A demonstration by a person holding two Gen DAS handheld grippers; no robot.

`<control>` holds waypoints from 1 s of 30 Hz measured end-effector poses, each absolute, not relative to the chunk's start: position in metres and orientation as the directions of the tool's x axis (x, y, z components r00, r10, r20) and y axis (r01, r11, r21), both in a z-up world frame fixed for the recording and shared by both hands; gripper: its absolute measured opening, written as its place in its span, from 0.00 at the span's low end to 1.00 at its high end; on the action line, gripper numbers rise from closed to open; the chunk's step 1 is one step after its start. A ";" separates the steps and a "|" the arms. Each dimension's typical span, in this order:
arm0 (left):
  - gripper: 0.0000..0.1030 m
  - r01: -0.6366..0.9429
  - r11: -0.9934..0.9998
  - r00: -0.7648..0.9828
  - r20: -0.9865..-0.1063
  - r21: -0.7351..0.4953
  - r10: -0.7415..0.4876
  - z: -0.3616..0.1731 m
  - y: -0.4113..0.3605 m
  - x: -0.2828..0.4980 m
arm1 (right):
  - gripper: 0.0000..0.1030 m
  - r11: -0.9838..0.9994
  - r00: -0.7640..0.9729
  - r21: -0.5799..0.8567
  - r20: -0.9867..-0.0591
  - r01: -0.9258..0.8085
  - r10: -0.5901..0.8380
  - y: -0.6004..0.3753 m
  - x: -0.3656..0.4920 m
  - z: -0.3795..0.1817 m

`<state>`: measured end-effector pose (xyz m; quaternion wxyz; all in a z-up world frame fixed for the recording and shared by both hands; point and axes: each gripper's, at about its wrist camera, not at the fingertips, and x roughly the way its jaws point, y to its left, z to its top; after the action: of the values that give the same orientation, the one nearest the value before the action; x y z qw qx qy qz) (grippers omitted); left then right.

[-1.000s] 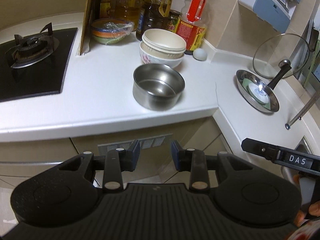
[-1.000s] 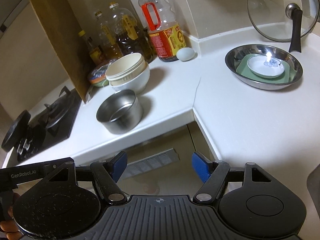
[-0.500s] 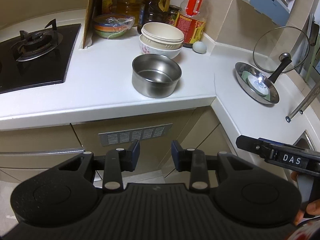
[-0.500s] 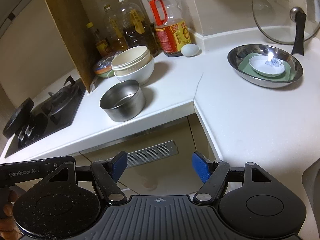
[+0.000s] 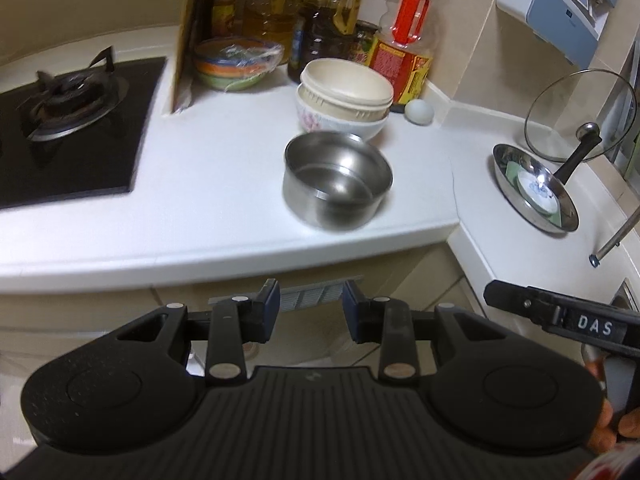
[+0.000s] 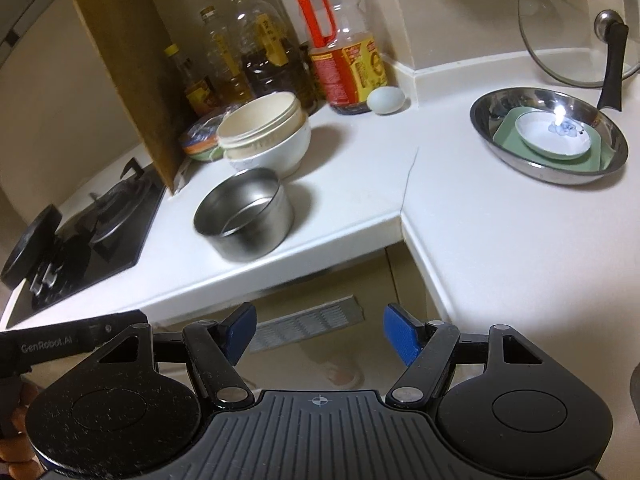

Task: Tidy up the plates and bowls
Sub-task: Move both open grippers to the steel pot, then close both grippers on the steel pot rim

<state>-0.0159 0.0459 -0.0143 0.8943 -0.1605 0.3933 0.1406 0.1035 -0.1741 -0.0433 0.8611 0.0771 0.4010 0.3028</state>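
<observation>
Table [image 5: 224,168] of white stone is seen running in an L around a corner, with beige cabinet fronts and a vent grille below its near edge. A black gas hob [image 5: 68,136] is set into the far left. A steel pot [image 5: 338,184] stands near the front edge, and just behind it a cream bowl [image 5: 346,90] is nested in a white flowered bowl [image 5: 336,120]. A wrapped stack of coloured bowls [image 5: 234,62] is placed beside a brown board, with oil bottles [image 6: 344,48] and an egg [image 6: 386,100] ranged along the tiled wall. On the right wing a steel basin [image 6: 548,132] is seen holding a green plate [image 6: 508,132] and a white dish [image 6: 554,140]; a glass lid [image 6: 568,24] is leaned against the wall behind it. The left hand-held gripper [image 5: 308,312] is held off the table's edge, slightly parted and empty. The right hand-held gripper [image 6: 318,334] is held wide apart, likewise empty, over the cabinet front.
</observation>
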 end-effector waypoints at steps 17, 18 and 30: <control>0.29 -0.367 0.914 0.653 -0.747 -0.172 0.122 -0.034 0.114 0.085 | 0.48 0.797 0.513 0.346 -0.625 -0.494 0.589 -0.086 0.178 -0.052; 0.29 -0.367 0.914 0.651 -0.749 -0.174 0.119 -0.036 0.116 0.088 | 0.48 0.794 0.507 0.346 -0.626 -0.501 0.593 -0.080 0.181 -0.053; 0.29 -0.343 0.923 0.634 -0.768 -0.174 0.091 -0.052 0.120 0.108 | 0.29 0.787 0.480 0.330 -0.649 -0.521 0.590 -0.053 0.200 -0.069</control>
<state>0.1082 0.1197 -0.0519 0.8906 -0.1536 0.4103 0.1218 0.2001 -0.0526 -0.0690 0.8593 0.0436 0.3941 0.3232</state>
